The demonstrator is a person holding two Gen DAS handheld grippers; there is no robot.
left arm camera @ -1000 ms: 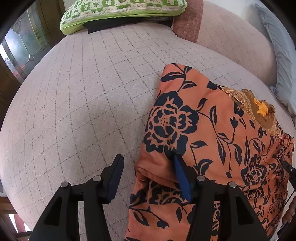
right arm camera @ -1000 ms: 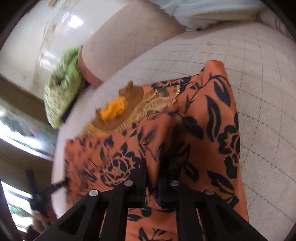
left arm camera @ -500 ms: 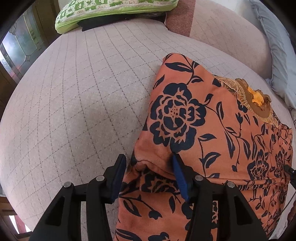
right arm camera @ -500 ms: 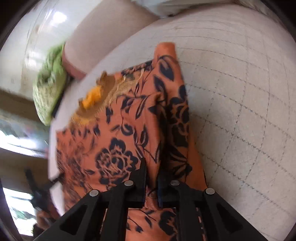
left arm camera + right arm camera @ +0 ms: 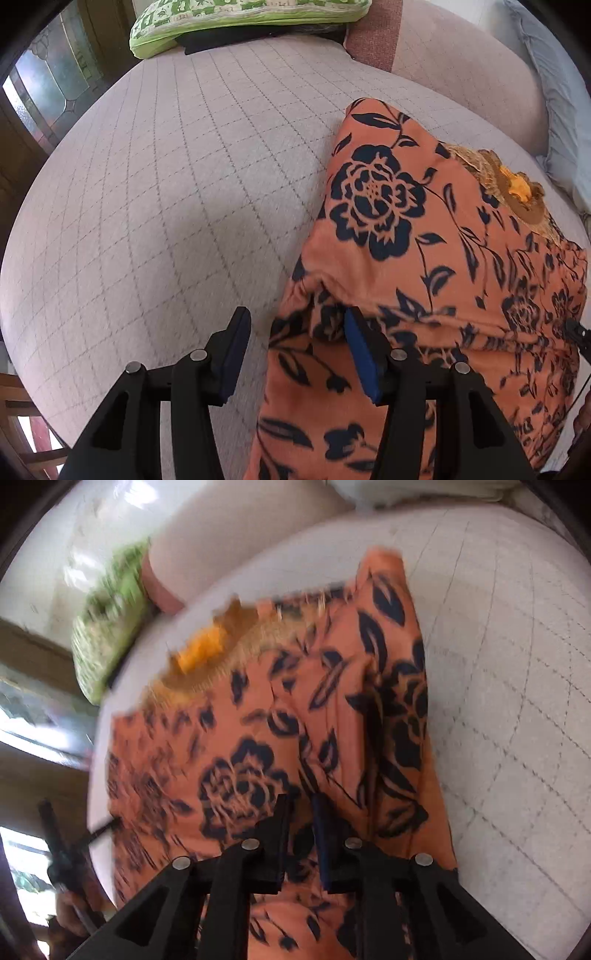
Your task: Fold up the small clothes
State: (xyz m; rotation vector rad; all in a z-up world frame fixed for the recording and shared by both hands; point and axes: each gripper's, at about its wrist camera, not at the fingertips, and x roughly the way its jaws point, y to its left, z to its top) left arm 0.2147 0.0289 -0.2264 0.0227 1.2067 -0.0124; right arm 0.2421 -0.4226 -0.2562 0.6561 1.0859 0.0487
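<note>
An orange garment [image 5: 406, 221] with a dark floral print lies on the quilted mattress [image 5: 166, 184], its gold neckline [image 5: 517, 188] at the far right. My left gripper [image 5: 295, 317] is open at the garment's near left edge. One finger hovers over bare mattress and the other rests against a raised fold. In the right wrist view the garment [image 5: 258, 738] lies spread with its right side folded over lengthwise. My right gripper [image 5: 301, 801] is just above it, jaws a narrow gap apart, with flat cloth showing through the gap and nothing pinched.
A green patterned pillow [image 5: 240, 14] lies on something dark at the far end of the mattress. A pinkish bolster [image 5: 461, 62] and a pale blue pillow [image 5: 554, 92] line the far right. A glazed wooden door [image 5: 48, 88] is at the left. A hand holding the other gripper [image 5: 55, 849] shows at the left edge.
The right gripper's jaws have parted slightly from a tight pinch on the cloth, and the garment's right side now lies folded over. The left gripper shifted a little along the edge, still open.
</note>
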